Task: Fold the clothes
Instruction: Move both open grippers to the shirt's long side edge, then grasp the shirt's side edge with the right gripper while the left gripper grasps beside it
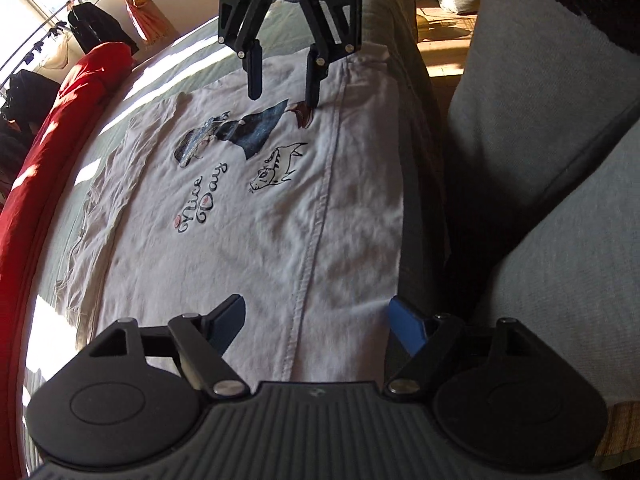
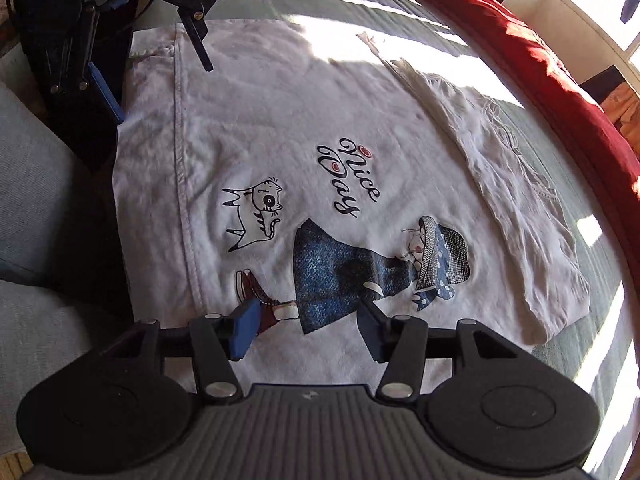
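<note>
A: What can be read on the garment?

B: A white T-shirt (image 2: 280,128) lies spread flat, print side up, on a grey-green bed cover (image 2: 592,264). Black looping script reads "Nice Day" (image 2: 348,178), with small red dots inside the capitals. Beside it are a line-drawn cat (image 2: 256,216) and a figure in a blue dress and patterned hat (image 2: 360,272).

A: Which way does the shirt run?

B: In the right wrist view the hem seam (image 2: 182,152) sits toward the left, by a grey cushion (image 2: 36,184), and the crumpled upper part reaches right, toward a red blanket (image 2: 540,52) — so the long axis runs left to right.

A: And the grippers?

B: The left gripper (image 1: 318,322) hovers over the hem end, blue pads spread wide with only cloth below them. The right gripper (image 2: 308,330) hangs over the printed shoes and dress — released, its pads apart and pinching nothing.
</note>
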Tool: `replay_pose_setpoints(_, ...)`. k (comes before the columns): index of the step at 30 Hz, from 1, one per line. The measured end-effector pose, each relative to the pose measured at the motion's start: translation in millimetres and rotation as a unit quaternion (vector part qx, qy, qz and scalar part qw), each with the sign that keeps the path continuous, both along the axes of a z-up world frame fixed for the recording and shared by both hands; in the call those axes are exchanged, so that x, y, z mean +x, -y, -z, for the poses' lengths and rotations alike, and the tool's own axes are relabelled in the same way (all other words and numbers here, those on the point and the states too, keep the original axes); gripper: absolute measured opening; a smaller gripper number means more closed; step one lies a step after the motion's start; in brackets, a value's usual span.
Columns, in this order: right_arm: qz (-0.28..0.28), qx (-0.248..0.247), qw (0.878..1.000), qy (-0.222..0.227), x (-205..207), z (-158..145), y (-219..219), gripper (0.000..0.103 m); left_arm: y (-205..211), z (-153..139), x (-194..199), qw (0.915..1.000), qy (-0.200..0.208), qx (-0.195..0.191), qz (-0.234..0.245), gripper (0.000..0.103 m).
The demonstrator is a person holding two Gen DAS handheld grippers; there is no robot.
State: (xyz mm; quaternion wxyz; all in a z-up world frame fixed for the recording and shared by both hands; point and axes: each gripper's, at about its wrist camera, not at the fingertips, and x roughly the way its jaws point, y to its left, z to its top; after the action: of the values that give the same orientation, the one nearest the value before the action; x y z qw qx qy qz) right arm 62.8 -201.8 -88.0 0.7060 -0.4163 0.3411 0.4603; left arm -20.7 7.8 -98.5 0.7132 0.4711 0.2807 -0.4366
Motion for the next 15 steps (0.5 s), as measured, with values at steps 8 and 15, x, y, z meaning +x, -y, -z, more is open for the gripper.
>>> replay_pose_setpoints(8, -0.147, -0.013, 0.984, 0.096, -55.0, 11.7, -6.6, 0.070, 0.2, 27.0, -28.5, 0.9937, 0.080, 0.027, 0.073, 0.079)
replay_pose_setpoints(15, -0.150, -0.004, 0.983, 0.106, -62.5, 15.0, -19.5, 0.074, 10.1, 33.2, -34.1, 0.9881, 0.132, 0.017, 0.078, 0.082)
